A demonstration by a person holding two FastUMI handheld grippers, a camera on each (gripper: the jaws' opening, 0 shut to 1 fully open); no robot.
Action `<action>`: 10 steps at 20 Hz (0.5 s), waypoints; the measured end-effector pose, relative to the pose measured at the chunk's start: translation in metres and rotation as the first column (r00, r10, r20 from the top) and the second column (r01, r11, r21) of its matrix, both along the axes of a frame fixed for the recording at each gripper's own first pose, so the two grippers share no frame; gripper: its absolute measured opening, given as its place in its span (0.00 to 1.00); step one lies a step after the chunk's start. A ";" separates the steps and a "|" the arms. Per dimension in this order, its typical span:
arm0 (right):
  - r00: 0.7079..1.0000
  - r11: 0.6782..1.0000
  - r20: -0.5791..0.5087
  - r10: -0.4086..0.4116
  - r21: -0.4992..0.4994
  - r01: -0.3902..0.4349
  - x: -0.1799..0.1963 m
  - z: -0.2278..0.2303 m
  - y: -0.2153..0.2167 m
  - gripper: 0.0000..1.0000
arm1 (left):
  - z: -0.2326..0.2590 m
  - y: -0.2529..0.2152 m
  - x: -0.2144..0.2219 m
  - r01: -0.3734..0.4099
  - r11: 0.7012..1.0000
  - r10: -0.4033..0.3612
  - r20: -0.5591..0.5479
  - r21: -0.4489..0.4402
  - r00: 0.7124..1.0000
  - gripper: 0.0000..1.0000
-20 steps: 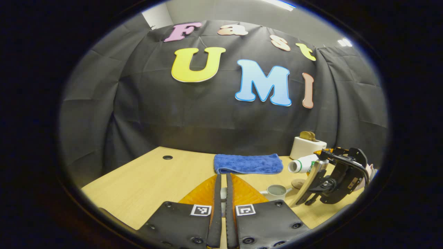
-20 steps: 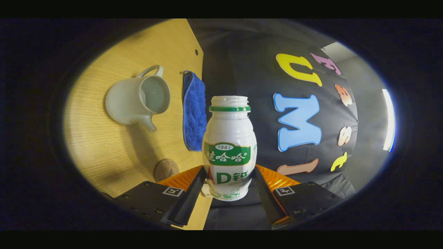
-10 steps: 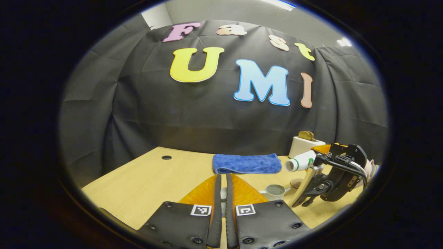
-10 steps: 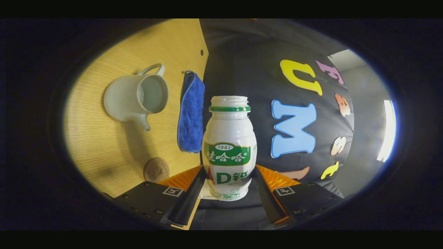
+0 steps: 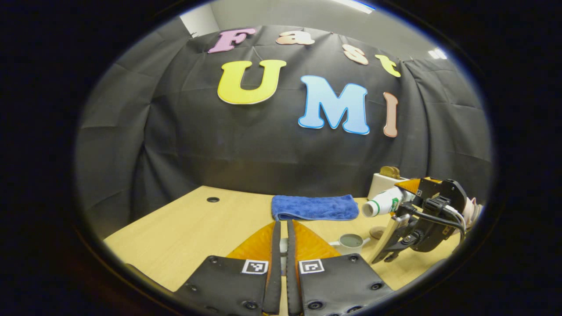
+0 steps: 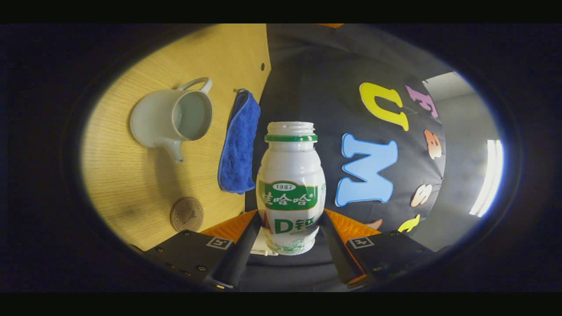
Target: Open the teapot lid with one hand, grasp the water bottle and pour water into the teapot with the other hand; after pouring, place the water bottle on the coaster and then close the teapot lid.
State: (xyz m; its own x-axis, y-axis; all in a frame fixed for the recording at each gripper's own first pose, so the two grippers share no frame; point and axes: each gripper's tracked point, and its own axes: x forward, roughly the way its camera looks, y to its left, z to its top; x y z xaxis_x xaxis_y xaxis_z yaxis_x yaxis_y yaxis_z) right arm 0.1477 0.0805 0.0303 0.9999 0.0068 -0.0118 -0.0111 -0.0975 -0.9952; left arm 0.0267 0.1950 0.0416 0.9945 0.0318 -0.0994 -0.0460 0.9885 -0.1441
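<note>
The right gripper (image 6: 287,239) carries the water bottle (image 6: 290,186), with one finger pressed against each side of the bottle's lower body. In the left gripper view the bottle (image 5: 383,205) lies near horizontal, its long axis across the scene and its uncapped mouth pointing toward the teapot side, raised above the worktop (image 5: 184,237).

The relation that governs the coming move: the coaster (image 6: 186,213) lies flat on the worktop to the left of and below the right gripper's fingers in the right gripper view, close to them. The teapot (image 6: 171,118) stands farther off along the same side, open, with its spout toward the coaster. The bottle mouth points past the blue towel (image 6: 239,142), not into the teapot opening. To reach the coaster, the bottle likely has to be turned upright and lowered base first. The right gripper is the nearer of the two.

The left gripper (image 5: 282,245) has its fingers almost together, with only a narrow slit between them. A small pale object shows in that slit, probably the teapot lid; whether both fingers press on it cannot be told. The left gripper is held above the worktop, left of the teapot (image 5: 350,243).
</note>
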 end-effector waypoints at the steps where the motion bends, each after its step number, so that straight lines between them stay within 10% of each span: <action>1: 1.000 1.000 0.001 0.003 -0.006 -0.003 0.001 0.001 0.000 0.81 | 0.000 0.000 0.000 0.001 1.000 -0.001 -0.001 -0.001 1.000 0.11; 10: 1.000 0.998 0.012 0.016 -0.058 -0.015 0.004 0.005 0.001 0.81 | -0.003 0.001 0.002 0.007 1.000 -0.007 -0.009 -0.009 1.000 0.11</action>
